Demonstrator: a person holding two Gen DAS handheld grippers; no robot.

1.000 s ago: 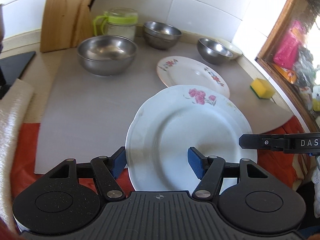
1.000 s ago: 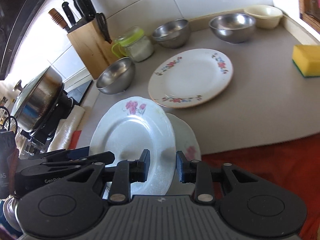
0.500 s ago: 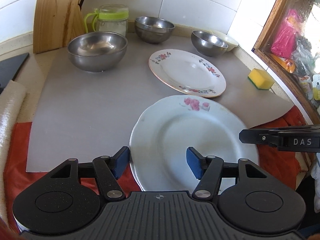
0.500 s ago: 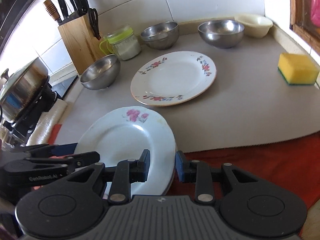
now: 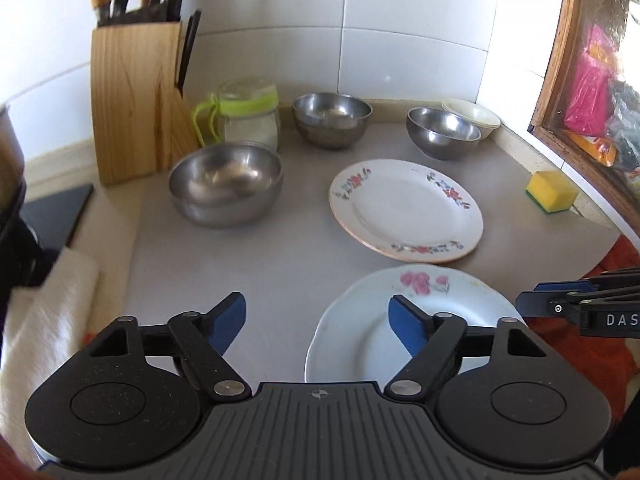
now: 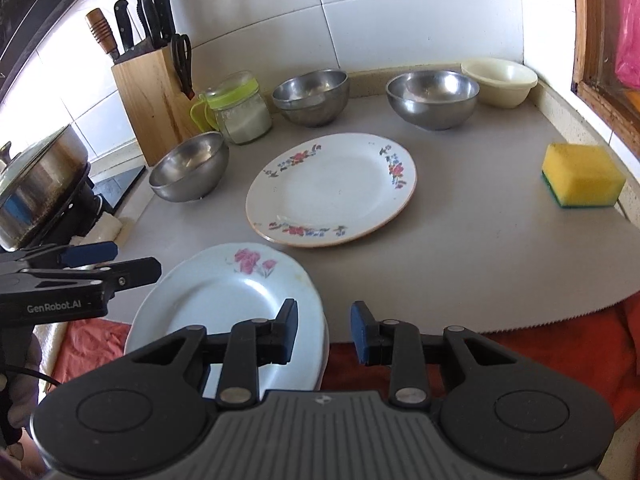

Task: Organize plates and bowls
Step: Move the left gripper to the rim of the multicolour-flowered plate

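Observation:
A pale blue plate with pink flowers (image 5: 360, 340) (image 6: 224, 300) lies on another plate at the near edge of the grey mat (image 6: 460, 260). My right gripper (image 6: 324, 322) (image 5: 528, 298) is shut on the right rim of this stack. My left gripper (image 5: 316, 316) (image 6: 134, 260) is opening. Its right finger hovers over the plate's left part and neither pad presses on it. Farther back lies a white floral plate (image 5: 406, 210) (image 6: 332, 190). Behind it stand three steel bowls (image 5: 226, 188) (image 5: 332, 118) (image 5: 442, 132) and a cream bowl (image 5: 476, 114).
A knife block (image 5: 136, 96) and a green-lidded jar (image 5: 250, 116) stand at the back left. A yellow sponge (image 5: 550, 192) lies by the wooden window frame (image 5: 560, 80). A pot (image 6: 36, 184) sits on the stove at the left. Near it are a white towel (image 5: 48, 312) and a red cloth (image 6: 560, 344).
My left gripper has spread its jaws, let go of the plate's left rim and drawn back up and to the left. The right gripper has lowered the plates toward the mat.

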